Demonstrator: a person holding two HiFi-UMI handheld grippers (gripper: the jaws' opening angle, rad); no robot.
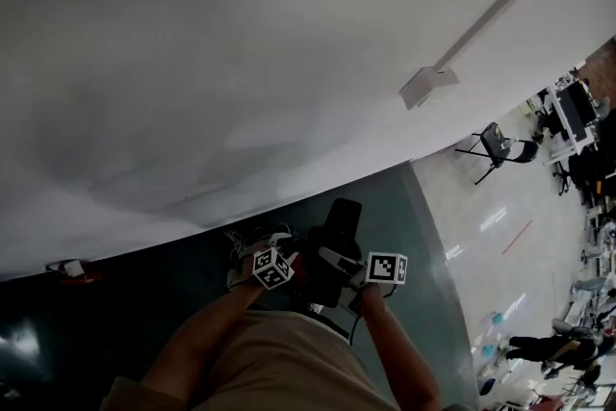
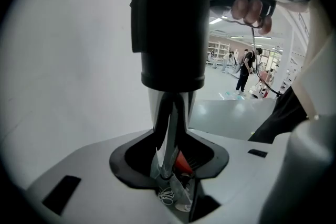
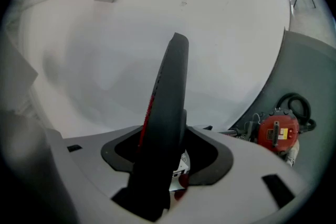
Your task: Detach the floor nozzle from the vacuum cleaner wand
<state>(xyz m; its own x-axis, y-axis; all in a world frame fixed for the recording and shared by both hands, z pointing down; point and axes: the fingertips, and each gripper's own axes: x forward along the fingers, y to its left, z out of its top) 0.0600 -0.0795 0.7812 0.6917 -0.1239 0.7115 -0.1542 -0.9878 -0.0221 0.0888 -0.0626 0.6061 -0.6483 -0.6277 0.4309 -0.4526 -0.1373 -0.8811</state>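
**A:** Firstly, the left gripper (image 2: 170,173). What goes on the entry?

**B:** Fingers drawn partway in and clamped on the wand (image 2: 169,128). It is a bright chrome tube standing upright between them. Directly above the grip, a broad black collar (image 2: 173,23) caps the tube. At the upper right, a hand (image 2: 252,9) is closed on a dark part.

**A:** And the right gripper (image 3: 157,170)?

**B:** Fingers set wider, gripping the floor nozzle (image 3: 169,97). It is black and flat, seen edge-on, with a red stripe down its left edge. It leans slightly right and rises well past the fingers.

**A:** How do the two stand to each other?

**B:** In the head view the grippers sit side by side, near the person's lap. The black vacuum parts lie between them and just beyond. Whether nozzle and wand are joined cannot be told.

**A:** Surroundings, working outward?

**B:** Beyond is a white wall (image 1: 241,63), carrying a small white box (image 1: 428,84) on a surface conduit (image 1: 510,0). A dark strip of floor (image 1: 423,236) runs along the foot of the wall. On it, at the right of the right gripper view, sits a red round machine body (image 3: 278,132). It has a yellow label, a black hose (image 3: 296,105) and loose cables (image 3: 252,126). At the far right the floor is paler and shiny, with a folding chair (image 1: 500,145) on it. People (image 2: 245,68) stand well apart from all this.
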